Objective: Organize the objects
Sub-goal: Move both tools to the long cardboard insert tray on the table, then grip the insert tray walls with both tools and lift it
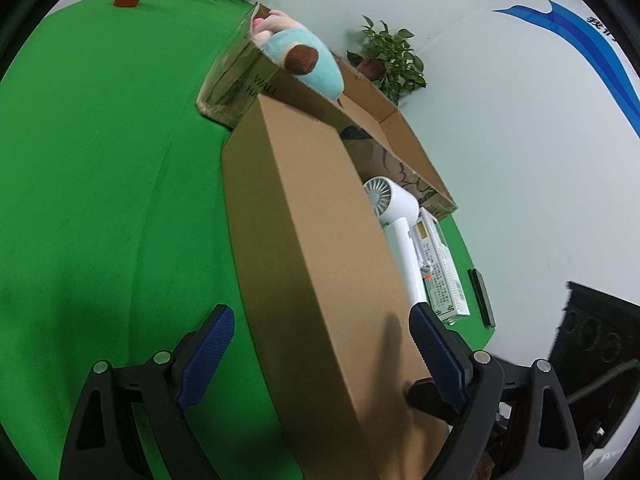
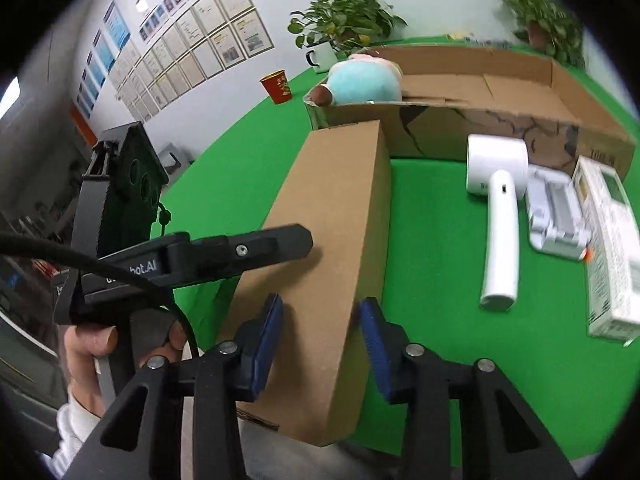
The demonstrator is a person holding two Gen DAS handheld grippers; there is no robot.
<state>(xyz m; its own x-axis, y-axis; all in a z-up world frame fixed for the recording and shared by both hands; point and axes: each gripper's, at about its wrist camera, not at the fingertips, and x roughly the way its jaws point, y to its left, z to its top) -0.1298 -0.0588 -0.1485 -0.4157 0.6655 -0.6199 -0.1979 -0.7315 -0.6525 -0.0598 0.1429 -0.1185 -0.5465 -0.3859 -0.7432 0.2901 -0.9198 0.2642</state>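
A long closed cardboard box (image 1: 316, 248) lies on the green table, also in the right wrist view (image 2: 336, 216). My left gripper (image 1: 322, 322) is open and straddles its near end. My right gripper (image 2: 322, 312) has its blue pads on both sides of the box's near end; contact is unclear. A white hair dryer (image 2: 498, 200) lies to the right of the box, also in the left wrist view (image 1: 396, 220). A white device (image 2: 554, 216) and a white carton (image 2: 608, 248) lie beside it. A plush toy (image 2: 364, 80) rests on the corner of a large open cardboard box (image 2: 520, 84).
A red paper cup (image 2: 277, 86) and a white mug (image 2: 322, 56) stand at the far side with potted plants (image 2: 344, 20). A dark flat bar (image 1: 480, 296) lies near the table's edge. The left gripper's body (image 2: 192, 256) shows at the left.
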